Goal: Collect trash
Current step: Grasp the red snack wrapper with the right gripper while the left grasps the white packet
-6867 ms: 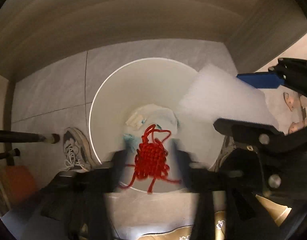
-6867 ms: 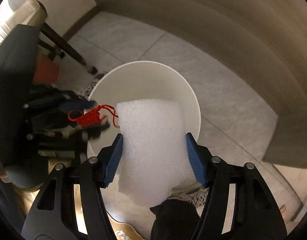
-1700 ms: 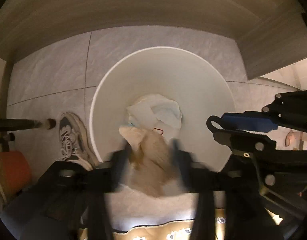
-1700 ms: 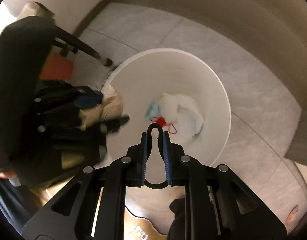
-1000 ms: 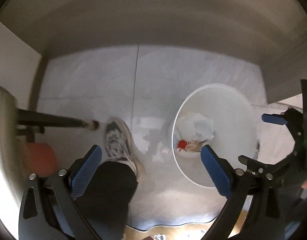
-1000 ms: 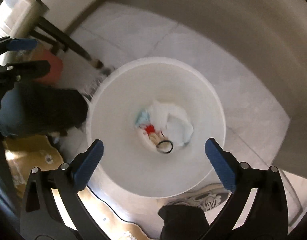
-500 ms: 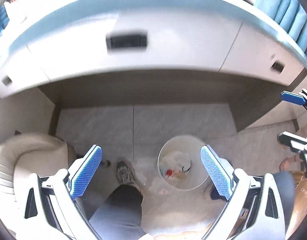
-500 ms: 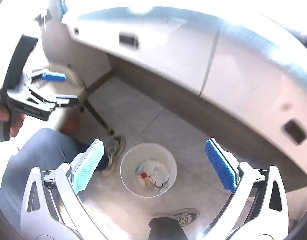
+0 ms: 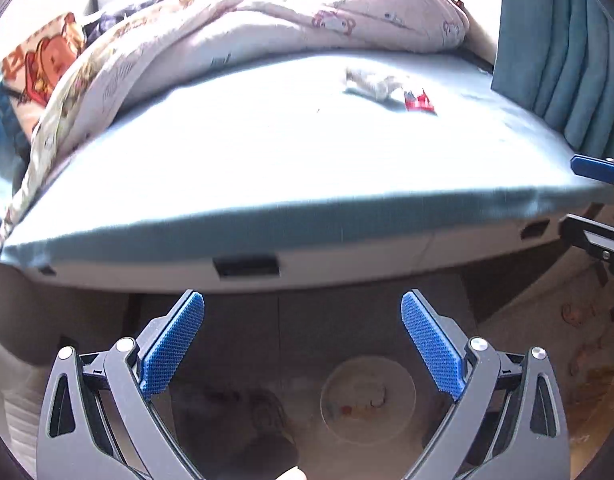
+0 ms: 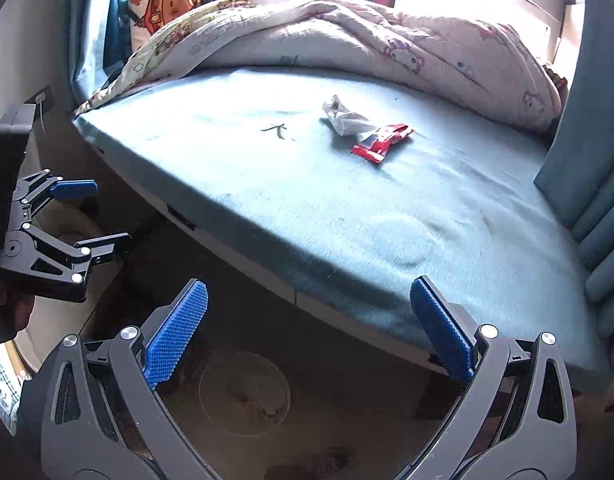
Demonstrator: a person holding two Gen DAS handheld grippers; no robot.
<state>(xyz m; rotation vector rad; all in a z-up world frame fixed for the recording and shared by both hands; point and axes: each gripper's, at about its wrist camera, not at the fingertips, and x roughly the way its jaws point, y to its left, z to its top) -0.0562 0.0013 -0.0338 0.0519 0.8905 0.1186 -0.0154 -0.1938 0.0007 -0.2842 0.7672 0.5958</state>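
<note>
A red wrapper [image 10: 381, 142] and a crumpled white wrapper [image 10: 345, 120] lie side by side on the light blue bed sheet [image 10: 327, 208]; a small dark scrap [image 10: 278, 130] lies left of them. The left wrist view shows the same red wrapper [image 9: 418, 101] and white wrapper [image 9: 371, 83] far back on the bed. The white trash bin [image 9: 368, 396] stands on the dark floor below, with trash inside, also the bin [image 10: 245, 394]. My left gripper [image 9: 302, 334] is open and empty. My right gripper [image 10: 309, 320] is open and empty too, both short of the bed's edge.
A bunched patterned quilt [image 10: 367, 36] covers the back of the bed. Teal curtains [image 10: 595, 152] hang at the right. Drawers with a dark handle slot [image 9: 246, 266] run under the mattress. A printed bag [image 10: 167, 0] sits at the back left.
Both grippers dropped their trash in the bin, opened, then rose and tilted up from the bin to face the bed top.
</note>
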